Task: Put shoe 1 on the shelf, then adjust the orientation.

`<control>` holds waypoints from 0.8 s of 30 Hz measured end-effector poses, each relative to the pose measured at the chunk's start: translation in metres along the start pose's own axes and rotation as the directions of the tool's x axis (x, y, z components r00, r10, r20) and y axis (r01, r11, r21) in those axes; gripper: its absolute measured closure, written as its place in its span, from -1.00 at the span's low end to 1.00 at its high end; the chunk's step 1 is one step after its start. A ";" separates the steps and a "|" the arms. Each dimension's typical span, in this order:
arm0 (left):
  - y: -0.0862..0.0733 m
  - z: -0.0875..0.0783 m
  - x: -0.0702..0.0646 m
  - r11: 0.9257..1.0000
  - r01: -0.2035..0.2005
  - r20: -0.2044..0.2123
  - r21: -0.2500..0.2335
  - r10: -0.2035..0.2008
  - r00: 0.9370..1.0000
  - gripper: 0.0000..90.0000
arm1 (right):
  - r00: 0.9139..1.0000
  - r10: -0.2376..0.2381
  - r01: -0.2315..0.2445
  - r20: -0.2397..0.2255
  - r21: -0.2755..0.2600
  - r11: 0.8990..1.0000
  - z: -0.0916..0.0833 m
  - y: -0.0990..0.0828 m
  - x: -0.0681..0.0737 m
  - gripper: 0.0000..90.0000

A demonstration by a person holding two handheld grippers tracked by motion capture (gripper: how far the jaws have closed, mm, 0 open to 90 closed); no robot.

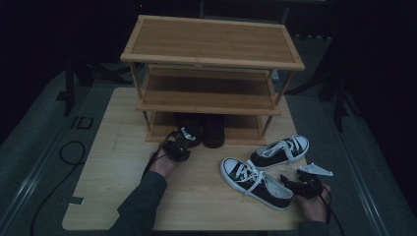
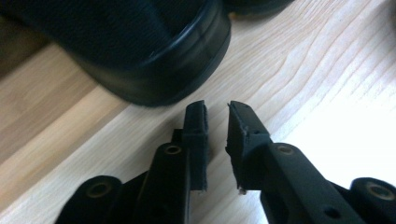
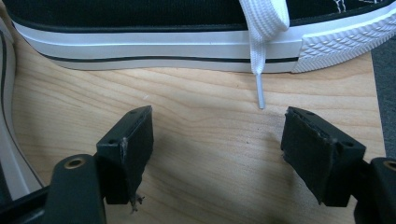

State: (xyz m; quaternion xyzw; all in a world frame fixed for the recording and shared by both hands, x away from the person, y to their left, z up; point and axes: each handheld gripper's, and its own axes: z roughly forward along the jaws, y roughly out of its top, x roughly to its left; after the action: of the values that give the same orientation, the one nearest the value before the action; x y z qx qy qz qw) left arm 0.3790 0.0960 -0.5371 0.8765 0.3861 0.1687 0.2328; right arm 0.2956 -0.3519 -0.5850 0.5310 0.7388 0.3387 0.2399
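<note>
Black shoe (image 2: 140, 46): light, soft upper, stiff heel rim best for gripping; left hand-held gripper (image 2: 217, 116) slightly apart, empty; right hand-held gripper (image 3: 217, 135) wide apart.

dark grey sleeve (image 1: 140, 204), black two-jaw grippers, trailing black cables

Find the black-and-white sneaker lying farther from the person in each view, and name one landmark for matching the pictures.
High view: the far sneaker lies right of centre, in front of the shoe rack's right side, toe toward the upper right.
Right gripper view: its white sole side runs along the top edge, toe cap at right.
Left gripper view: faces a black shoe.
Shared landmark: the light wooden table top, beneath everything in all three.
</note>
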 end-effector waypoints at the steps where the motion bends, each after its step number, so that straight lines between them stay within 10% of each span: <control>1: -0.003 -0.001 0.001 1.000 0.003 0.002 -0.002 -0.003 1.000 0.66 | 1.000 0.000 0.000 0.000 0.000 1.000 0.000 0.000 0.000 -0.44; 24: -0.057 -0.022 0.020 0.992 0.121 -0.021 -0.040 -0.122 0.992 0.33 | 1.000 0.001 -0.001 0.001 0.002 1.000 0.000 0.000 0.000 -0.46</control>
State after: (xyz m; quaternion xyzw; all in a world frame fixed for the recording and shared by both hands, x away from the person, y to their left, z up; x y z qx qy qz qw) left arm 0.3471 0.1514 -0.5473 0.8447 0.4381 0.1718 0.2550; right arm 0.2957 -0.3514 -0.5849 0.5319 0.7387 0.3378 0.2395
